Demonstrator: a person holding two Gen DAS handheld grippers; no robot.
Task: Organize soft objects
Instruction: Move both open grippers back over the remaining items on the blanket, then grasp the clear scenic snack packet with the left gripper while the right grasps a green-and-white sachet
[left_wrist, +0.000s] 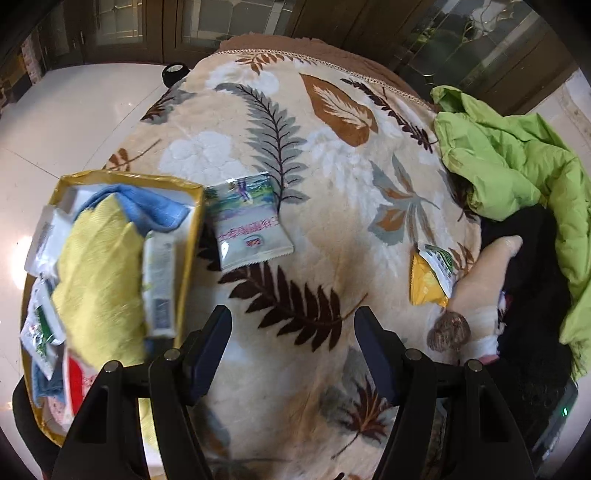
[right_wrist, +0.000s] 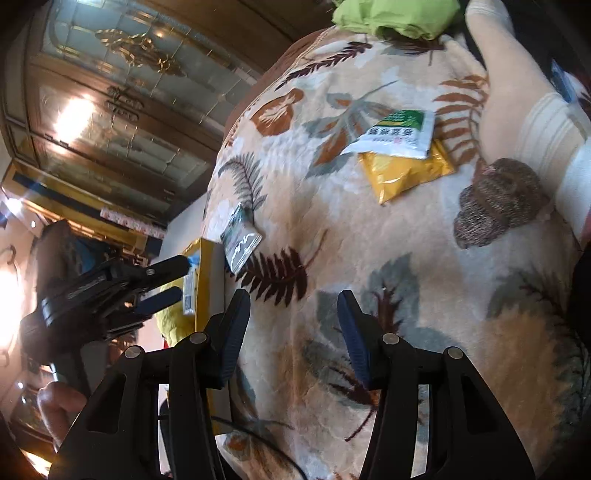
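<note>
Hovering over plush leaf-print blanket (left_wrist: 295, 229): left gripper (left_wrist: 291, 321), right gripper (right_wrist: 293, 306), jaws released, empty.

The left wrist camera sat just behind the left claw (left_wrist: 291, 332) and looked steeply down on the leaf-patterned blanket (left_wrist: 332, 184) from close above, with the gold box (left_wrist: 192, 236) at its left edge and the green jacket (left_wrist: 509, 155) at its right; the right wrist camera sat behind the right claw (right_wrist: 293, 317), tilted and nearer the blanket (right_wrist: 406, 258), facing across it toward the glass-fronted cabinet (right_wrist: 110, 103); both views shared the white tissue packet (left_wrist: 247, 221) (right_wrist: 240, 240), the yellow packet (left_wrist: 424, 288) (right_wrist: 406, 173) and the brown knitted ball (left_wrist: 448, 328) (right_wrist: 498, 199); the right view also caught the left claw (right_wrist: 173, 280).
</note>
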